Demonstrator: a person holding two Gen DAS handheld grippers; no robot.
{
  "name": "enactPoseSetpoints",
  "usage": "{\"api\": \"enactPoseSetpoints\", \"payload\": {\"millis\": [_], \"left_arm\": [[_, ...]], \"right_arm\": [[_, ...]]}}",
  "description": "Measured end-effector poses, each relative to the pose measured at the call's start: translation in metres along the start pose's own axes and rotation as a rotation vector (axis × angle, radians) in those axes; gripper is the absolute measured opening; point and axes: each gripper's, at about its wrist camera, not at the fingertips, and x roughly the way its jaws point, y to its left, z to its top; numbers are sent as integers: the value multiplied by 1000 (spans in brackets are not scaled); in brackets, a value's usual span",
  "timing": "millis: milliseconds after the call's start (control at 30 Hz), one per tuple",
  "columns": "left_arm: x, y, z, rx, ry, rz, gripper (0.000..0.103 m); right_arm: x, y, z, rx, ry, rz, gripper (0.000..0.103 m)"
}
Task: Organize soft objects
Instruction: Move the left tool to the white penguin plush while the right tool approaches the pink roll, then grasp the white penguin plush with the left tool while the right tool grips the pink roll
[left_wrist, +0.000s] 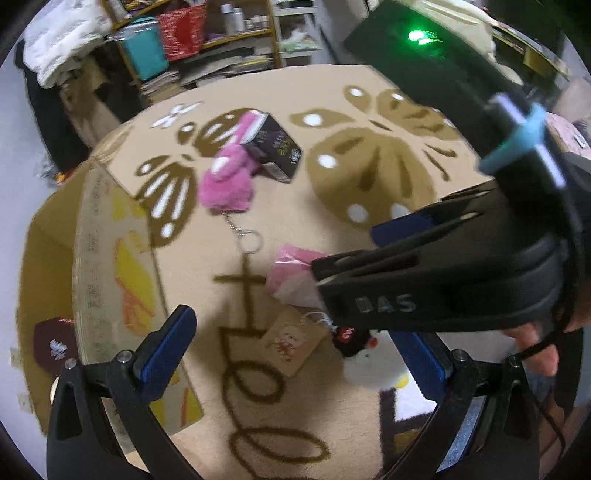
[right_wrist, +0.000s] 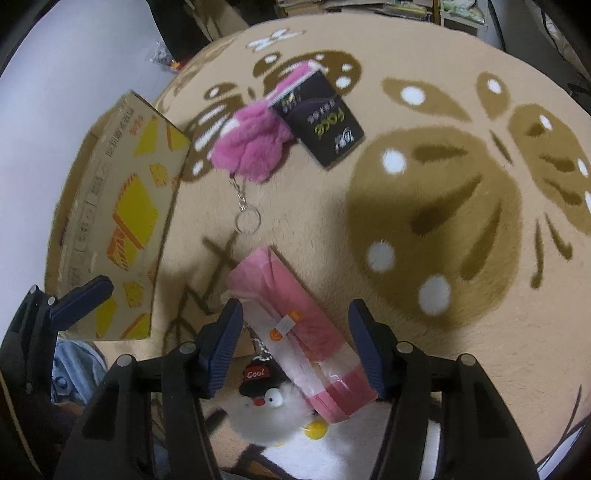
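Observation:
A pink tissue pack (right_wrist: 295, 325) lies on the beige rug between the fingers of my open right gripper (right_wrist: 295, 347), which hovers over it. A white fluffy plush with a black "Cool" cap (right_wrist: 273, 410) lies just beside the pack, near the left finger. A pink furry keychain plush (right_wrist: 251, 147) lies farther off against a black tissue pack (right_wrist: 321, 122). In the left wrist view my left gripper (left_wrist: 295, 354) is open and empty above the rug. The right gripper crosses in front and hides most of the pink pack (left_wrist: 291, 273) and part of the white plush (left_wrist: 369, 362).
An open cardboard box (right_wrist: 122, 218) with yellow print stands at the rug's left edge; it also shows in the left wrist view (left_wrist: 110, 280). A paper tag (left_wrist: 288, 343) lies by the white plush. Shelves with bins (left_wrist: 177, 40) stand beyond the rug.

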Motion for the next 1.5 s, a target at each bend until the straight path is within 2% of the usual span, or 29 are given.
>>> {"api": "enactPoseSetpoints", "payload": {"millis": [167,367,467,633,767,900,933,967,1033,1167,1367,1500], "left_arm": [[16,1,-5,-8,38,-57,103],[39,-7,-10,16,100,-69,102],[44,-11,-9,33,103,-75,102],[52,-14,-13,3,126,-169,102],[55,-20,-14,23,108,-139,102],[56,-19,-16,-22,82,-123,102],[56,-19,-18,-25,74,-115,101],[56,-18,-19,-24,71,-109,95],[57,-16,-20,-32,77,-105,89],[64,-4,-26,-88,134,-136,89],[65,-4,-30,-69,143,-121,88],[63,-5,-38,-29,133,-53,80]], "right_arm": [[20,-9,1,40,48,11,64],[27,-8,1,36,66,17,63],[29,-9,1,52,67,32,63],[28,-16,-1,59,71,43,64],[30,-18,-2,64,72,52,63],[31,-20,-2,65,72,53,63],[31,-21,-2,63,71,52,63],[31,-20,-3,61,70,50,63],[31,-20,-4,62,67,45,61],[31,-22,-3,76,56,50,57],[26,-22,-3,67,54,47,50],[25,-24,-4,77,53,58,50]]}}
